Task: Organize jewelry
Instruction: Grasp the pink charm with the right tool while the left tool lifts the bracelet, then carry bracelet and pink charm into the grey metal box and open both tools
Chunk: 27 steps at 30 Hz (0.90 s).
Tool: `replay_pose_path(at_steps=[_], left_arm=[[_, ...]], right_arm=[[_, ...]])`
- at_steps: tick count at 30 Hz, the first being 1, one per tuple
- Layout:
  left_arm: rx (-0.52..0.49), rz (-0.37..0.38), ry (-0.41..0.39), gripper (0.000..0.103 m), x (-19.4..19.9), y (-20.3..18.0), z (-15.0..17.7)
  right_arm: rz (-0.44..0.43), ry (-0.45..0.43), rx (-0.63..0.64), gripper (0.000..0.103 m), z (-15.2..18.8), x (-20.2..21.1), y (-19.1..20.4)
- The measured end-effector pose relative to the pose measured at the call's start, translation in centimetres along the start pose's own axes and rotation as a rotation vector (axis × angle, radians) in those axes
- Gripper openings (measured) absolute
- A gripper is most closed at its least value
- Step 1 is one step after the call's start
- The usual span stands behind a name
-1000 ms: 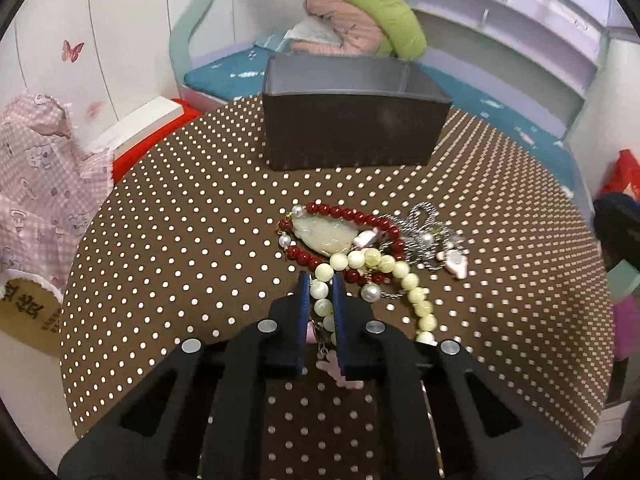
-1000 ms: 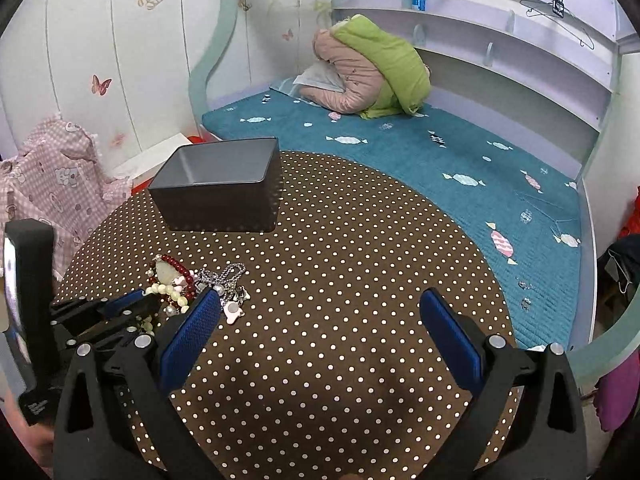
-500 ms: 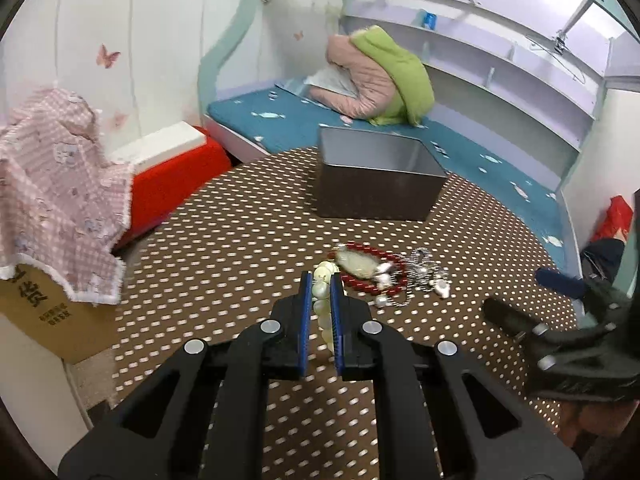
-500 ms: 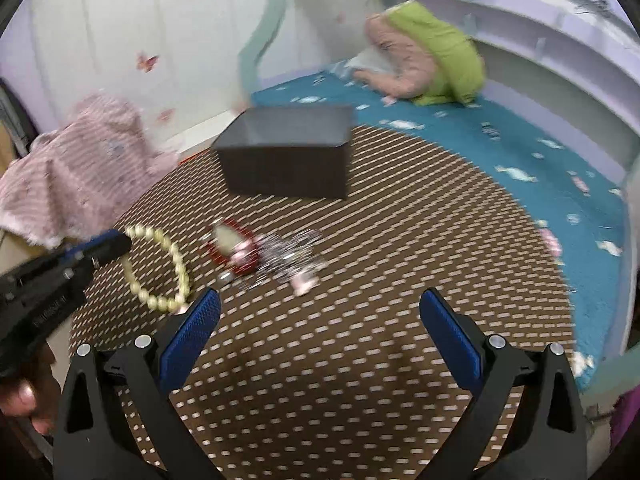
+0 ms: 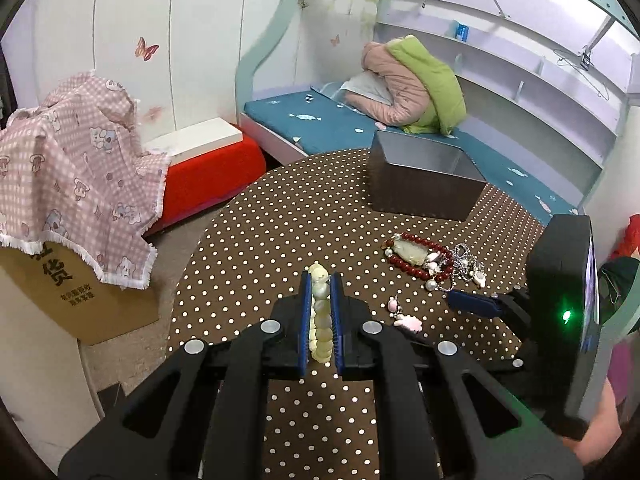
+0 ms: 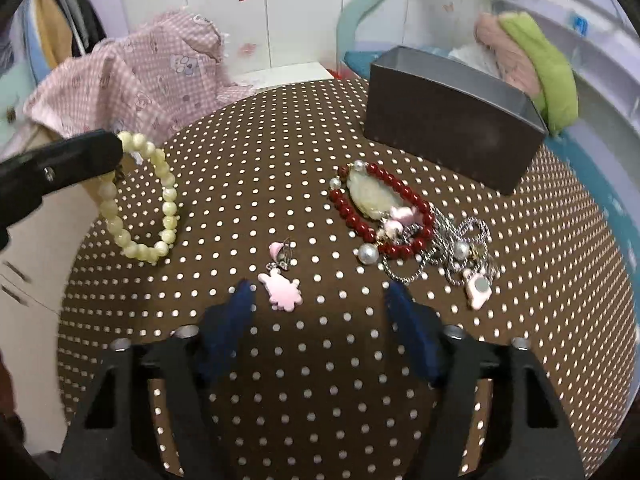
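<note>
My left gripper (image 5: 321, 280) is shut on a cream bead bracelet (image 5: 322, 312) and holds it above the table's left side; the bracelet hangs from that gripper in the right wrist view (image 6: 138, 200). My right gripper (image 6: 320, 292) is open, low over the table, with a pink charm earring (image 6: 280, 286) lying between its fingertips. A red bead bracelet with a pale pendant (image 6: 380, 204), a silver chain (image 6: 460, 248) and pearls lie in a heap just beyond. The open dark box (image 6: 452, 128) stands at the table's far side.
The round brown polka-dot table (image 6: 280, 380) drops off at the left. A cardboard box under pink cloth (image 5: 68, 184) and a red stool (image 5: 208, 168) stand left of it. A teal bed (image 5: 332, 128) lies behind the box.
My left gripper has lifted the cream bracelet out of the heap and carried it left and back. My right gripper has swung down toward the jewelry heap, over the pink earring.
</note>
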<state>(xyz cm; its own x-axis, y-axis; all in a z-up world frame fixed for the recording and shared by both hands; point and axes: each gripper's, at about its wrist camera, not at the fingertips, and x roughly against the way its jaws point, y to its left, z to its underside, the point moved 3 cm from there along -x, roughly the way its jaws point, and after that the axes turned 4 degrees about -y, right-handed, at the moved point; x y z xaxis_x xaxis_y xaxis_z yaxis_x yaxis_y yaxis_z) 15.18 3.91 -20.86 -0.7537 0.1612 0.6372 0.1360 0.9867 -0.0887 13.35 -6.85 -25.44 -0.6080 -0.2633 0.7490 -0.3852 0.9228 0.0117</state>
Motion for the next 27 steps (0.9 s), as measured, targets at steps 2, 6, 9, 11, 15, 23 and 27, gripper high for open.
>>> replay_pose_path(at_steps=[2, 6, 9, 11, 15, 23, 27], left_arm=[[0.000, 0.002, 0.003, 0.010, -0.2, -0.1, 0.1], [0.000, 0.010, 0.003, 0.010, -0.3, -0.3, 0.2], [-0.002, 0.016, -0.002, 0.010, -0.2, -0.5, 0.1], [-0.004, 0.018, -0.004, 0.010, -0.1, -0.6, 0.0], [-0.011, 0.026, -0.008, 0.010, 0.0, -1.0, -0.3], [-0.033, 0.058, -0.054, 0.010, 0.7, -2.2, -2.6], [-0.059, 0.076, -0.100, 0.010, 1.0, -3.2, -5.1]], right_arm=[[-0.008, -0.011, 0.019, 0.043, -0.2, -0.2, 0.3], [-0.036, -0.014, 0.026, 0.014, -0.4, 0.0, 0.3], [-0.065, -0.011, -0.006, 0.014, 0.1, 0.7, -0.4], [-0.079, -0.018, -0.032, 0.014, 0.3, 1.1, -1.1], [-0.091, -0.043, -0.057, 0.014, 0.1, 3.0, -2.1], [-0.081, -0.134, -0.066, 0.014, -3.0, 7.1, -3.6], [-0.054, -0.197, -0.056, 0.014, -5.4, 9.1, -5.2]])
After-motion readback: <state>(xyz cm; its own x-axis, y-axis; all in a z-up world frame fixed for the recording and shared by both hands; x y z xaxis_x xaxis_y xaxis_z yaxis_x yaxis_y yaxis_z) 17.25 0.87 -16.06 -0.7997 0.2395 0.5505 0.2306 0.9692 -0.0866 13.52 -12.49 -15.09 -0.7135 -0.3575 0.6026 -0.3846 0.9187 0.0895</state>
